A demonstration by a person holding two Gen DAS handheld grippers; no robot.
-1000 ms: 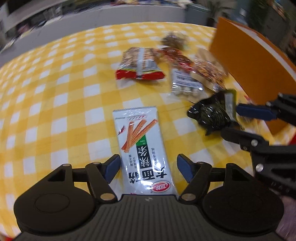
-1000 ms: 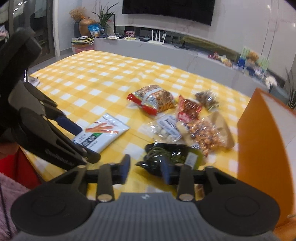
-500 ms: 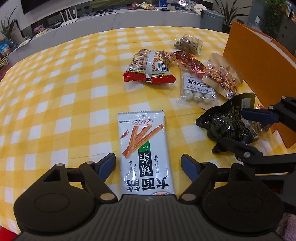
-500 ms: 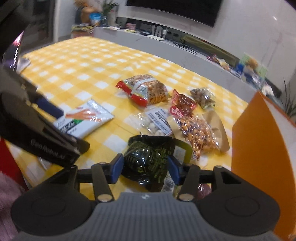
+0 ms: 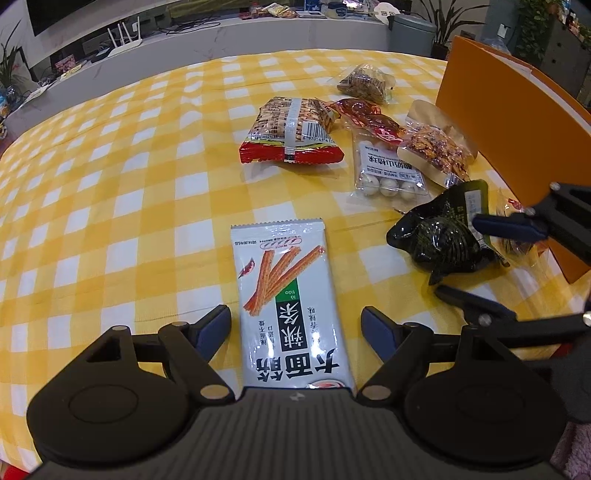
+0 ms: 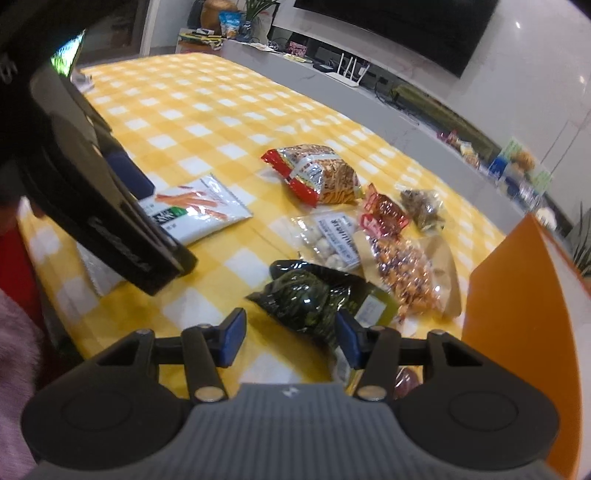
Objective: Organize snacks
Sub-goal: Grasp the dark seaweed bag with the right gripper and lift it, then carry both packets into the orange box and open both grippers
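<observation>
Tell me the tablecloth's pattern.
Yellow and white checks on the tablecloth, clearest in the left wrist view.

1. A yellow-and-white checked cloth (image 5: 110, 177) covered the broad table.
2. Beyond the table ran a long grey counter (image 5: 229, 35), cluttered with cables and small packets.
3. A white router (image 6: 349, 75) with upright antennas stood on that counter.
4. A large dark screen (image 6: 399, 27) hung on the pale wall (image 6: 524, 70) above it.
5. Potted plants (image 5: 441, 14) stood at the far side, beside a grey bin (image 5: 412, 29).
6. Light glinted off the glossy wall.
</observation>
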